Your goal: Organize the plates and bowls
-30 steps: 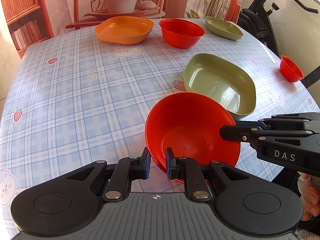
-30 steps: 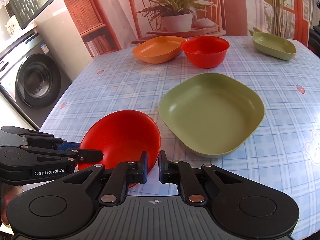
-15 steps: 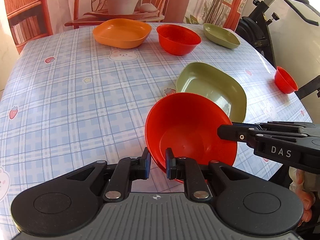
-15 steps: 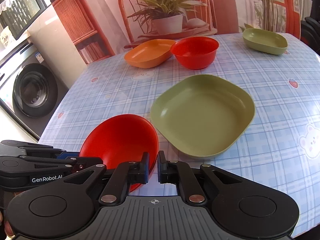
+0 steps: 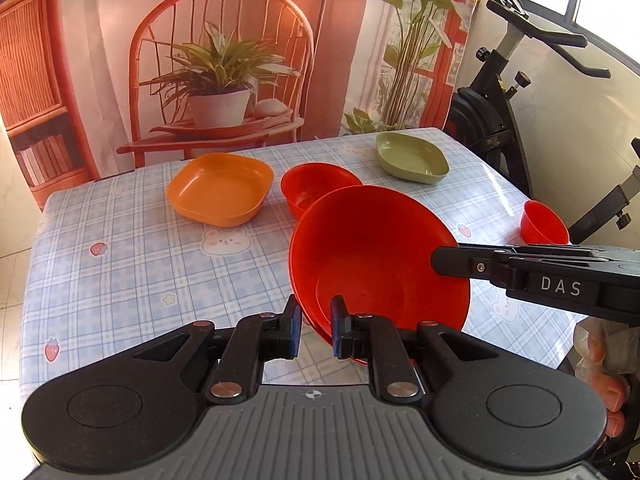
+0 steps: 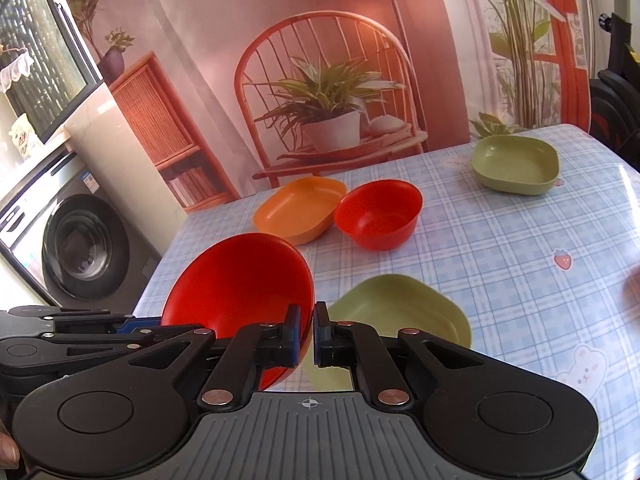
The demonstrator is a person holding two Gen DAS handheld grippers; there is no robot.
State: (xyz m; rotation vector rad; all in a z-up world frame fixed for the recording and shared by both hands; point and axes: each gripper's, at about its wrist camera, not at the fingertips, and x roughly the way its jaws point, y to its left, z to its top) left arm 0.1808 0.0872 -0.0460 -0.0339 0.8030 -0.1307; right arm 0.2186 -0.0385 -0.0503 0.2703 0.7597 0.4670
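You hold the large round red plastic bowl [image 5: 380,264] aloft, nearer than the smaller red bowl [image 6: 378,214]. Your left gripper [image 5: 316,320] and right gripper [image 6: 307,330] each pinch its thin rim. It looks light, stiff, slick; grip evenly.

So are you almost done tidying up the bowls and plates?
Not yet. Nothing looks stacked so far. Both tongs, left and right, grip the big red bowl by its rim, lifted and tilted above the table. Waiting there, all apart: another red bowl, the orange plate, a green plate below the tongs, a green dish at the far corner and a small red bowl.
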